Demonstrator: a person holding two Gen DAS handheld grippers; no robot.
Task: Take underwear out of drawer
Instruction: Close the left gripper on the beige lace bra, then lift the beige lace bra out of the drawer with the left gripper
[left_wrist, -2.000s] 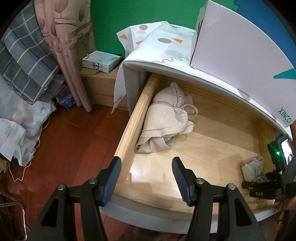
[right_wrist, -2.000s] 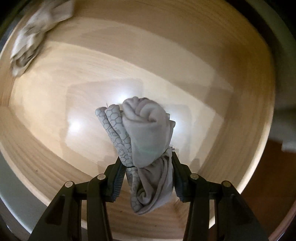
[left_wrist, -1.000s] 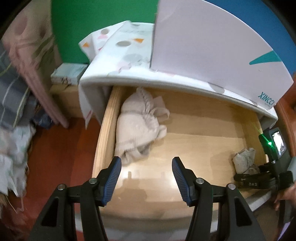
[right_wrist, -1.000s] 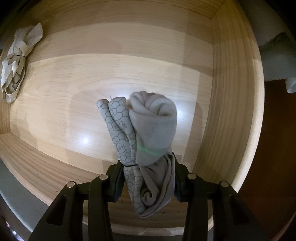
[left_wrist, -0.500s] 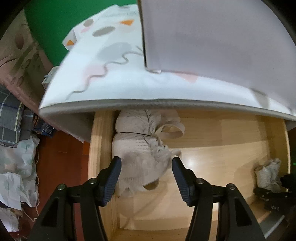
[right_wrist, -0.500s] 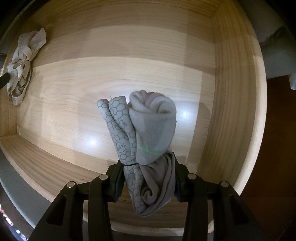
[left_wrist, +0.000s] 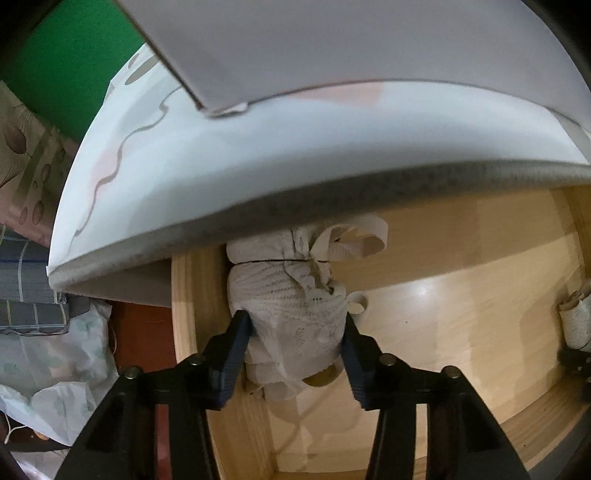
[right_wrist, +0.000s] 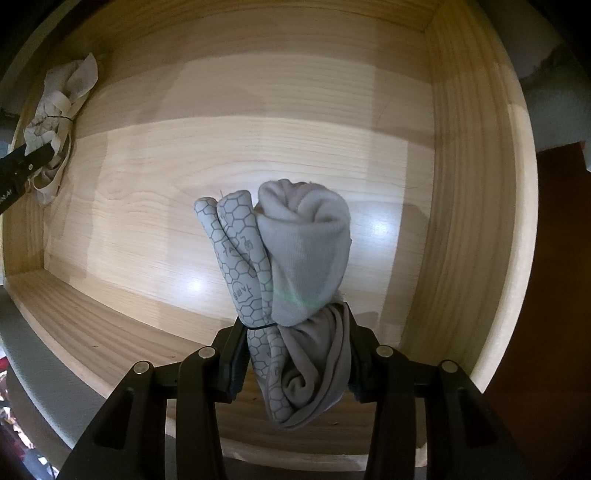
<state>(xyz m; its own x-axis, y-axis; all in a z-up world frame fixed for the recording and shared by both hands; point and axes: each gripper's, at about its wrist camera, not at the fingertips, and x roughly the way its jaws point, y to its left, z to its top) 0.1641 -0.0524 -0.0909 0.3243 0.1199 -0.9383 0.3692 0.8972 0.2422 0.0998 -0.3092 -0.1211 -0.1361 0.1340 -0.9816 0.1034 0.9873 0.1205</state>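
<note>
The wooden drawer (right_wrist: 461, 184) stands pulled out. At its left end lies a beige lace underwear bundle (left_wrist: 288, 291), tied with a thin black band. My left gripper (left_wrist: 295, 328) points down over it. Its jaws are closing, and both blue pads touch the sides of the bundle. In the right wrist view that bundle (right_wrist: 55, 110) shows at the far left with the left gripper's fingertip (right_wrist: 22, 162) on it. My right gripper (right_wrist: 295, 332) is shut on a rolled grey underwear bundle (right_wrist: 303, 251) with a honeycomb-print band, held above the drawer floor.
The cabinet top with its patterned white cloth (left_wrist: 258, 155) overhangs the back of the drawer (left_wrist: 443, 332), and a white cardboard box (left_wrist: 332, 48) stands on it. Left of the drawer are red-brown floorboards (left_wrist: 144, 332) and a heap of clothes and bags (left_wrist: 44, 350).
My left gripper has come down into the drawer's left end and its jaws have narrowed around the beige bundle. The right gripper keeps the grey bundle and has hardly moved.
</note>
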